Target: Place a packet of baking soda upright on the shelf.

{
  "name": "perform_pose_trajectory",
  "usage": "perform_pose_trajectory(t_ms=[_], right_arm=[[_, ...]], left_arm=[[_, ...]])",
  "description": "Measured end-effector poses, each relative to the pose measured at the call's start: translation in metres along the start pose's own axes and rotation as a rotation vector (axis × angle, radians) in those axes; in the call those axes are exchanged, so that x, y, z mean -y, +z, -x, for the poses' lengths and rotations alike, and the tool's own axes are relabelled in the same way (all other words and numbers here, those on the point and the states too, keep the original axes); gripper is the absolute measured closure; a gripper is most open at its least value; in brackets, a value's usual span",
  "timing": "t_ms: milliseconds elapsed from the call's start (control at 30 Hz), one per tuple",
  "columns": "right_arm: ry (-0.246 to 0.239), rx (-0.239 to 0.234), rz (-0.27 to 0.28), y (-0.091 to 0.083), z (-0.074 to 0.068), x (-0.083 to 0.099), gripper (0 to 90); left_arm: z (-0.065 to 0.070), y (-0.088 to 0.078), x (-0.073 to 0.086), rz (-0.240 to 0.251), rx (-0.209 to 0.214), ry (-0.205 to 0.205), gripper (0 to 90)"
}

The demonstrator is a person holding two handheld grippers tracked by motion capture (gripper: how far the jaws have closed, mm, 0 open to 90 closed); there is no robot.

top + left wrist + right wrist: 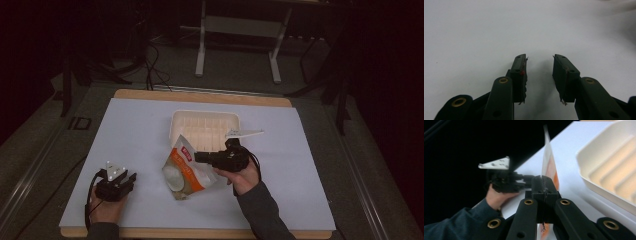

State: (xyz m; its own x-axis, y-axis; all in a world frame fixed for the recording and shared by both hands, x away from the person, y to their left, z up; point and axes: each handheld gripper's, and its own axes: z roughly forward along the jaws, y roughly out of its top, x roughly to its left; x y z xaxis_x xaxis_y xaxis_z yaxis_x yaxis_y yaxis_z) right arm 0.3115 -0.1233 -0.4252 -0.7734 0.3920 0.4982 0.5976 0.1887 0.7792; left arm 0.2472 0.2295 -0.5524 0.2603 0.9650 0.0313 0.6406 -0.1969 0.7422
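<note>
Left tongs (539, 75) rest open and empty; right tongs (543, 186) clamp the snack bag (187, 170).

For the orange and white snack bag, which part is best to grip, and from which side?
Grip the flat sealed top edge of the snack bag, coming side-on from the person's right, as the right gripper does. That edge is thin and flat, so shut jaws pinch it firmly; the bulging lower body would likely slip or crush. The left gripper rests open, holding nothing.
</note>
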Motion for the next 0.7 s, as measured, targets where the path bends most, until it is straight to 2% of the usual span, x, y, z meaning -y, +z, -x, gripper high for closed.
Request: perform_pose_trajectory(t_ms=[133,367,700], right_arm=[[-0.027,-0.007,-0.011,0.004,-0.009,-0.007,90.0],[-0.039,-0.038,-0.021,0.003,-0.015,-0.010,90.0],[-0.049,-0.024,0.006,-0.008,-0.020,-0.015,90.0]], left_arm=[[0.000,0.000,0.000,0.001,0.000,0.000,62.6],[0.000,0.000,0.000,0.001,0.000,-0.001,62.5],[0.000,0.000,0.000,0.001,0.001,-0.002,62.4]])
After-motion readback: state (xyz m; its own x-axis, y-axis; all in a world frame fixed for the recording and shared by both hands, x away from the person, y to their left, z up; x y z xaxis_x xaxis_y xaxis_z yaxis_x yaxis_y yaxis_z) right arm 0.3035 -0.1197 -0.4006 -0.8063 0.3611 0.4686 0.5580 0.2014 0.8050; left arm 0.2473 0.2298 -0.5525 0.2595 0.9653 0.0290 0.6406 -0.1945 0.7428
